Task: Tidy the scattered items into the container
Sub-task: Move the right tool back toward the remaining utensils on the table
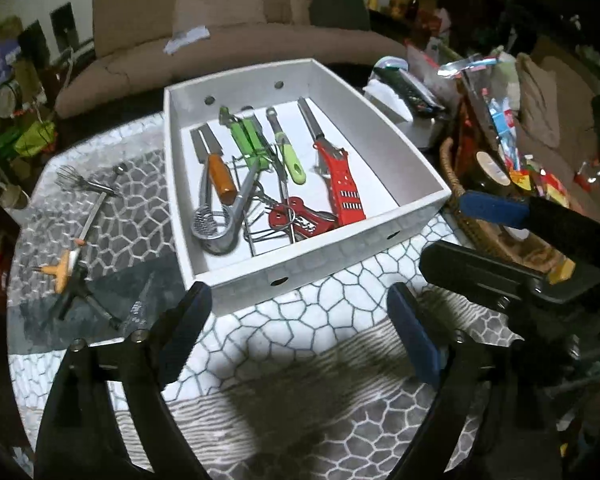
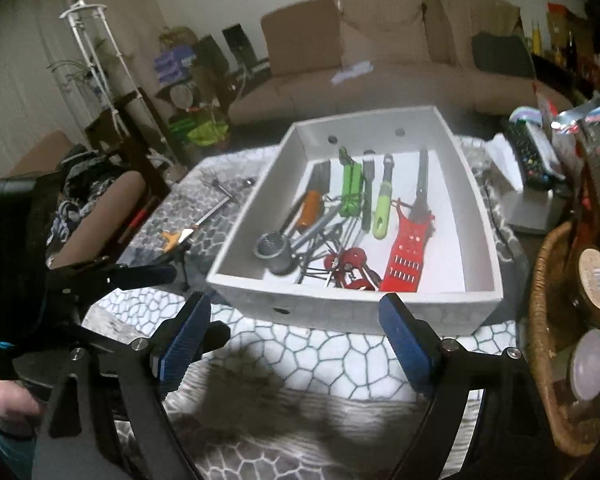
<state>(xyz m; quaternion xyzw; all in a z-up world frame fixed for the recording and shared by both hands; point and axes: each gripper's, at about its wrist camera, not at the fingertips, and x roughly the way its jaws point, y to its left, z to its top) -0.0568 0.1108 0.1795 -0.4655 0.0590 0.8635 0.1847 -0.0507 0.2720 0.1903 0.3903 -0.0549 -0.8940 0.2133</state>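
The white box [image 1: 300, 276] stands on the patterned tablecloth [image 1: 300, 340], and the right wrist view shows it too [image 2: 340, 312]. Inside lie a red grater [image 1: 342, 184], a green peeler [image 1: 290, 156], an orange-handled tool [image 1: 222, 178], a metal masher [image 1: 216, 228] and a red opener [image 1: 300, 218]. Left of the box, on the cloth, lie a whisk [image 1: 80, 182], a small orange-handled tool [image 1: 62, 272] and a black tool [image 1: 80, 300]. My left gripper [image 1: 300, 316] hangs open and empty before the box's near wall. My right gripper [image 2: 296, 332] is open and empty beside it.
A wicker basket [image 1: 472, 220] full of packets and jars crowds the table's right side [image 2: 548, 320]. A remote control [image 1: 408, 88] lies behind the box on the right. A brown sofa [image 1: 228, 40] sits beyond the table, and a chair [image 2: 128, 152] stands at its left.
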